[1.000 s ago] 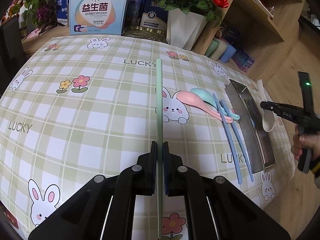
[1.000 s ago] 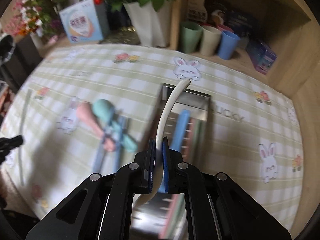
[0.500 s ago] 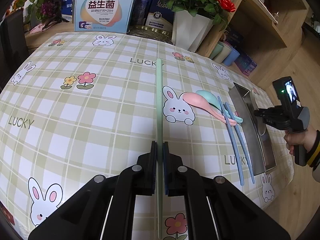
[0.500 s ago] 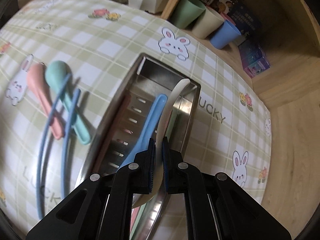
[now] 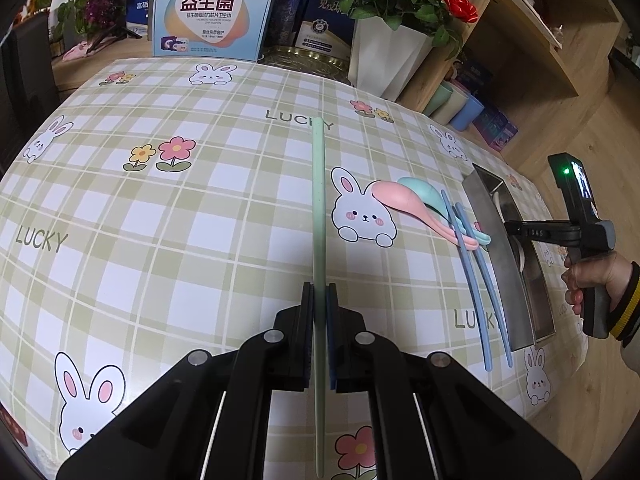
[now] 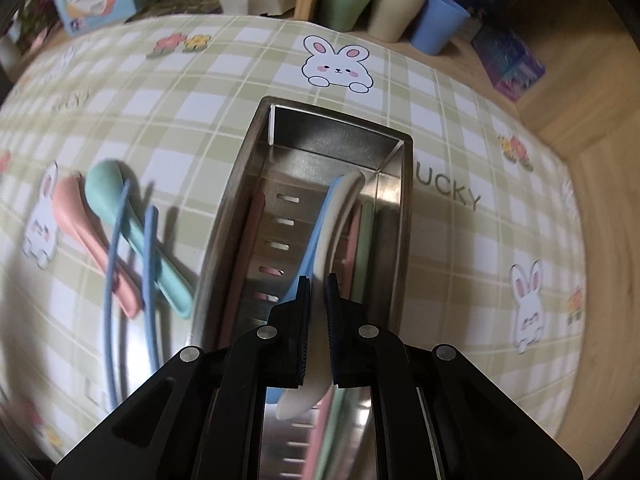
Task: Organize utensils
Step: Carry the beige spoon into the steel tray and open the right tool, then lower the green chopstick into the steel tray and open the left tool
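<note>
While my right gripper point(image 6: 318, 320) pinches the curved white plastic spoon point(image 6: 340, 208) inside the long steel tray point(image 6: 236, 200), I must let go; my left gripper point(image 5: 319, 330) squeezes a thin green chopstick point(image 5: 319, 200), left of that tray.

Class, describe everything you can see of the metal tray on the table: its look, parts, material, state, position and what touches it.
The metal tray is a long, rectangular, shiny trough, seemingly stainless steel, with upright walls and a slotted floor. It rests flat on the checked tablecloth, near the table's right side, beside the loose spoons and blue chopsticks. Inside lie a blue spoon and pink and green sticks. The right gripper holds a white spoon inside it.
</note>
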`<state>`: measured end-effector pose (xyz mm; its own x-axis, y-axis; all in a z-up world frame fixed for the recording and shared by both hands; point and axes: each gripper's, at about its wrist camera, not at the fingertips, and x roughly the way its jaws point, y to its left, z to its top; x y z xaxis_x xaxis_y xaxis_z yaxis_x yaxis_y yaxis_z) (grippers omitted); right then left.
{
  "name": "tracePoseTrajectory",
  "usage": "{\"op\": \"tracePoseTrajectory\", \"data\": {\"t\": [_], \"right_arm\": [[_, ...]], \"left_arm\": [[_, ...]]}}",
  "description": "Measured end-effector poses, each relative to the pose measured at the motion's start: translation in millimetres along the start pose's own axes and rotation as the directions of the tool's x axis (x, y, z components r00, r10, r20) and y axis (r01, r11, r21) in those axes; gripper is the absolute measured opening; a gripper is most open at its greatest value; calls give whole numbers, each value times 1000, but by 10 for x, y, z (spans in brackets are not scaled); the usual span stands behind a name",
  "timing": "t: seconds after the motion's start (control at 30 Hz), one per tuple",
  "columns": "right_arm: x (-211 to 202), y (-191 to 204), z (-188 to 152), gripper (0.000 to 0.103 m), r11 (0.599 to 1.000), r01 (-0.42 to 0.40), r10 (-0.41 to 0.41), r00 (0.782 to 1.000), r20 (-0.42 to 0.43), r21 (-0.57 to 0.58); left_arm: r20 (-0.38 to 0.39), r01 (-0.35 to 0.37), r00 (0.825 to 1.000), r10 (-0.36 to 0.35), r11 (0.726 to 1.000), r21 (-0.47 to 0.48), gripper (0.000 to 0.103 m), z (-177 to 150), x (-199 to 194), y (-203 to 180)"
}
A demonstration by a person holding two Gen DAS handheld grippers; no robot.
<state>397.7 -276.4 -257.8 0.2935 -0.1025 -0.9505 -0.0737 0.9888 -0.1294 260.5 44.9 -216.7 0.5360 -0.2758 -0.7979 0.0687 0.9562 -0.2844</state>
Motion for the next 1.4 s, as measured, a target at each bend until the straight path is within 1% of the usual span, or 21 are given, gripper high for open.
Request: {"op": "tracePoseTrajectory", "data": {"t": [0.1, 0.17, 0.27, 0.4, 0.53, 0.7, 0.73, 0.77, 0.8, 0.83, 0.9, 0.97, 1.0, 1.07, 1.13, 1.23, 1.4], "right_arm": [[-25, -43, 11, 9, 997, -51, 51, 999, 11, 55], [-58, -90, 13, 9, 987, -114, 111, 993, 28, 109], [-131, -149, 13, 9, 973, -171, 163, 985, 63, 158], [-282, -187, -30, 9, 969, -191, 174, 978, 116, 159], [-472, -168, -198, 9, 973, -201, 178, 968, 179, 117], [-582, -205, -394, 10, 971, -219, 194, 957, 218, 96], [-601, -223, -439, 14, 969, -228, 202, 953, 227, 93], [-618, -244, -480, 24, 967, -235, 208, 949, 236, 93], [-632, -268, -511, 32, 967, -238, 210, 947, 243, 95], [-661, -297, -557, 50, 965, -244, 212, 942, 261, 99], [-697, -343, -619, 52, 960, -261, 223, 931, 290, 100], [-714, -417, -671, 62, 953, -280, 235, 925, 300, 115], [-719, -471, -699, 64, 945, -300, 250, 918, 309, 127], [-722, -567, -750, 73, 931, -335, 275, 906, 320, 147], [-720, -635, -786, 87, 926, -347, 284, 901, 328, 150], [-719, -732, -827, 87, 924, -353, 288, 896, 338, 146], [-709, -975, -931, 87, 909, -371, 289, 890, 354, 191]], "left_arm": [[-1, -2, 1000, 2, 1000, -1, 6, 0, 3, -4], [0, -2, 1000, 2, 1000, 2, 6, 0, 2, -6], [2, 2, 1000, -2, 1000, 8, 6, 1, -6, -26], [-1, 14, 1000, -14, 1000, 20, 5, 8, -25, -83], [-20, 48, 999, -48, 998, 26, 5, 36, -24, -191], [-38, 78, 996, -76, 996, 47, 5, 85, -18, -384], [-42, 84, 996, -82, 995, 48, 5, 97, -14, -419], [-48, 90, 995, -87, 995, 49, 6, 116, -8, -467], [-53, 94, 994, -92, 994, 49, 6, 131, 0, -505], [-60, 100, 994, -97, 994, 49, 5, 151, 11, -557], [-71, 107, 992, -103, 993, 49, 5, 183, 31, -633], [-84, 113, 991, -108, 992, 53, 5, 226, 63, -745], [-90, 115, 990, -110, 992, 55, 5, 246, 80, -802], [-103, 128, 987, -122, 990, 55, 5, 295, 121, -936], [-113, 139, 985, -132, 988, 61, 5, 341, 169, -1098], [-126, 153, 982, -143, 985, 76, 6, 390, 247, -1325], [-172, 194, 969, -178, 978, 79, 6, 489, 502, -1805]]}}
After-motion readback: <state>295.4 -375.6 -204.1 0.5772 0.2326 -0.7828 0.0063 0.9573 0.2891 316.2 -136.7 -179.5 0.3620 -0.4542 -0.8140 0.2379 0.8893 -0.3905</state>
